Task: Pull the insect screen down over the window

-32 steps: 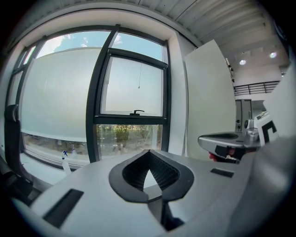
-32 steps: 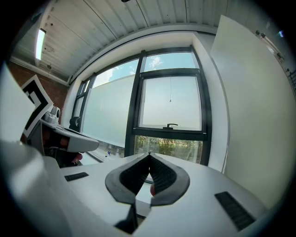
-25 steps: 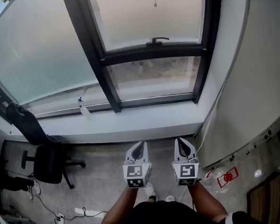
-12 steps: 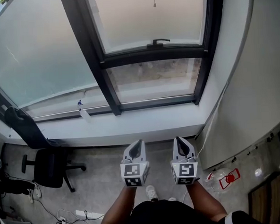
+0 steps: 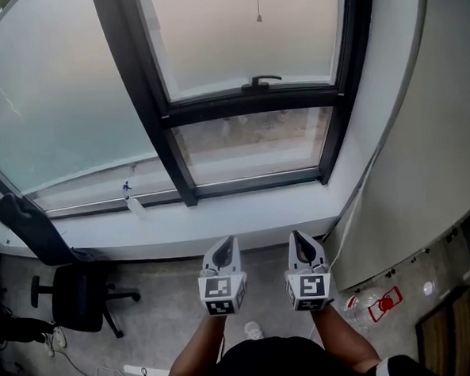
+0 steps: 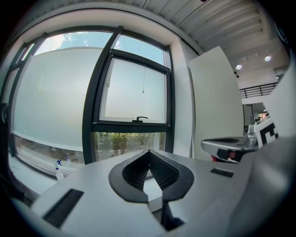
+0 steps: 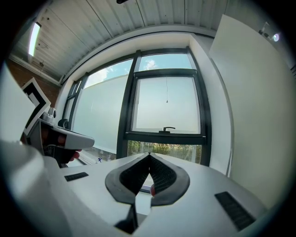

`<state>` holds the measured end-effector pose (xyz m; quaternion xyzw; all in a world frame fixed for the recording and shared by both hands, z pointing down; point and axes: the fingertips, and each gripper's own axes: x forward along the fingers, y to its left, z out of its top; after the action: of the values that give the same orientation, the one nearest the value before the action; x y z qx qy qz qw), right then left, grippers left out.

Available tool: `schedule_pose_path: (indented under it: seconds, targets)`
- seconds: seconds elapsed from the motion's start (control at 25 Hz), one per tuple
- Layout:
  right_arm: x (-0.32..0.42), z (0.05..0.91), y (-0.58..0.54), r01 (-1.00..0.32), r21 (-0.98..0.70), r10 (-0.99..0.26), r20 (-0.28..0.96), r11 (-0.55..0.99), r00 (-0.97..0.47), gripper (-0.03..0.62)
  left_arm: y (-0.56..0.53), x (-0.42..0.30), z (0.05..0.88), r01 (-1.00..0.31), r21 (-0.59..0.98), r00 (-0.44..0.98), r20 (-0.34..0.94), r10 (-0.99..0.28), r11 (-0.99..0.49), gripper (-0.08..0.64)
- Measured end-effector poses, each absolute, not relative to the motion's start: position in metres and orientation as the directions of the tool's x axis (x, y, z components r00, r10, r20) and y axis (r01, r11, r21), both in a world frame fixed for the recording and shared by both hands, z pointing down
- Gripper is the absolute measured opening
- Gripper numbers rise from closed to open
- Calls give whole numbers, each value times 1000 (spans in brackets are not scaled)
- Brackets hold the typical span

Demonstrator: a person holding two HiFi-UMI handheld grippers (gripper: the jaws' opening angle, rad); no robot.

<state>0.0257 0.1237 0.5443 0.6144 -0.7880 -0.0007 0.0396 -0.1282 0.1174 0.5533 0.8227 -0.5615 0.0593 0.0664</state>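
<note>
The window (image 5: pixel 246 107) stands ahead of us, black-framed, and rises well above both grippers. A thin cord (image 5: pixel 258 7) hangs before its upper pane, the end well above the handle (image 5: pixel 260 81) on the crossbar. Whether a screen covers any pane we cannot tell. Through the lower pane, under the crossbar, we see greenery in both gripper views. To the left a wider pane is pale and frosted.

A white sill (image 5: pixel 221 217) runs beneath the frame, with a spray bottle (image 5: pixel 131 201) on it at the left. A black chair (image 5: pixel 71 293) stands on the floor (image 5: pixel 163 315) below that end, and a white wall (image 5: pixel 424 156) closes the right side.

Our left gripper (image 5: pixel 229 241) and right gripper (image 5: pixel 296 235) sit side by side over the floor, short of the sill, and both point at the window. Each has its jaws pressed together at the tips, with nothing between them.
</note>
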Motion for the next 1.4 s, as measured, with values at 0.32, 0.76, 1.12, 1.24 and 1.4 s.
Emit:
schedule_pose_path:
  seconds: [0.32,0.76,1.12,1.24,1.4]
  targets:
    - [5,537,91,-966,93,-970,7,243,-243,3,87,-138,543,-926,28,377,137,-916,-377,3]
    - [14,526,11,-972,81,-975,13,221,-221,3,19,-128,535,-942,14,335,133,-933,-336,3]
    - [36,514,-54,-947,76,-949,-14,313,-315,3,-49,-104,529,-956,20,293,136,-946,-293,3]
    - [44,516,-75,-940,85,-943,-10,330,-332,3,-70,-93,527,-959,9,283,135,-949,-285,3]
    - [51,513,-104,-931,86,-934,-12,354,-357,3,-98,-81,521,-961,-7,272,129,-954,-275,3]
